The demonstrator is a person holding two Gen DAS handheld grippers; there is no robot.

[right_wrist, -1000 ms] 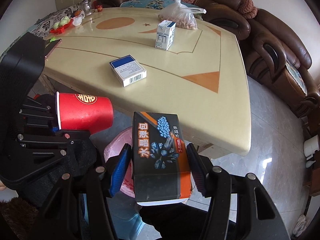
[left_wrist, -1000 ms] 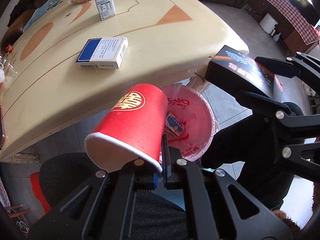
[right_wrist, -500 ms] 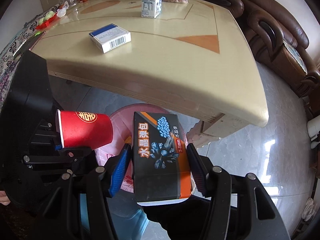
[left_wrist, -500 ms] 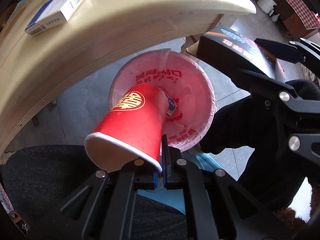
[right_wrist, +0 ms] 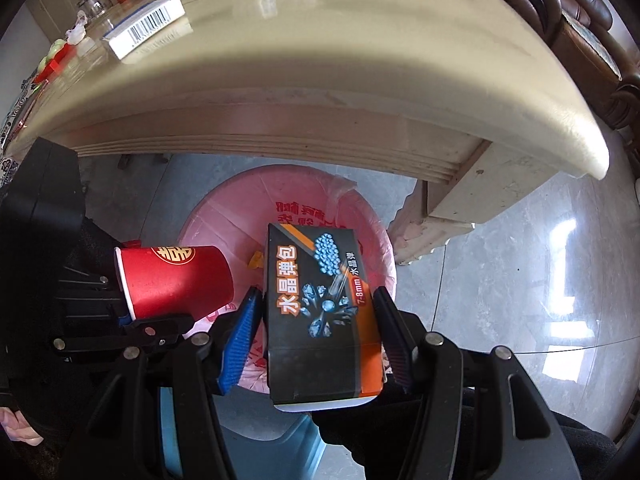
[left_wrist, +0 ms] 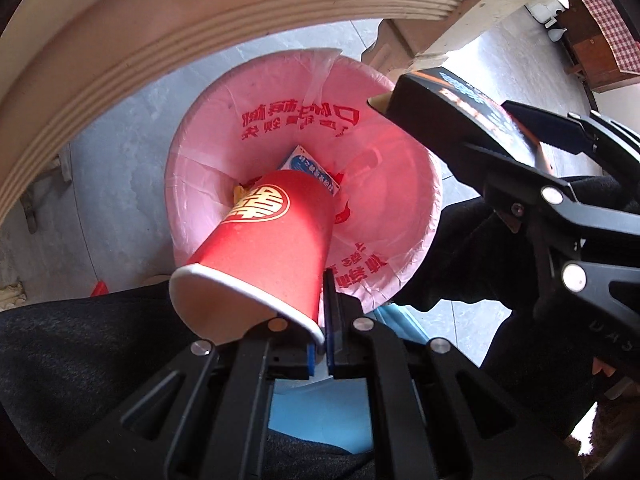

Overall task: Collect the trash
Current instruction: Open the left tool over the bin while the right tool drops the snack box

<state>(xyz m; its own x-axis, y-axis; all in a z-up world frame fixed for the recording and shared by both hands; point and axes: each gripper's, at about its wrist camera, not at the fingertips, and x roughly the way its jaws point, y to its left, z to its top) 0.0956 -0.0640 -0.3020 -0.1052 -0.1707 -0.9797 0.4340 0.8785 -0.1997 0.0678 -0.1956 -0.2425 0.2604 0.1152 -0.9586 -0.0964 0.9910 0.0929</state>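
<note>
In the left wrist view, the left gripper (left_wrist: 325,320) is clamped tight on the rim of a red paper cup (left_wrist: 264,248), whose base now dips into the pink-lined bin (left_wrist: 200,184), where a small blue-and-white packet (left_wrist: 298,162) lies; a second ago the cup hung above the table edge (left_wrist: 120,40). In the right wrist view, the right gripper (right_wrist: 316,320) grasps a black box (right_wrist: 320,312) over the same bin (right_wrist: 224,208), lower than before, the white carton (right_wrist: 144,30) on the table.

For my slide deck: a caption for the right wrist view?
Right gripper holds black cardboard box over pink-lined bin; left grips red paper cup.
</note>
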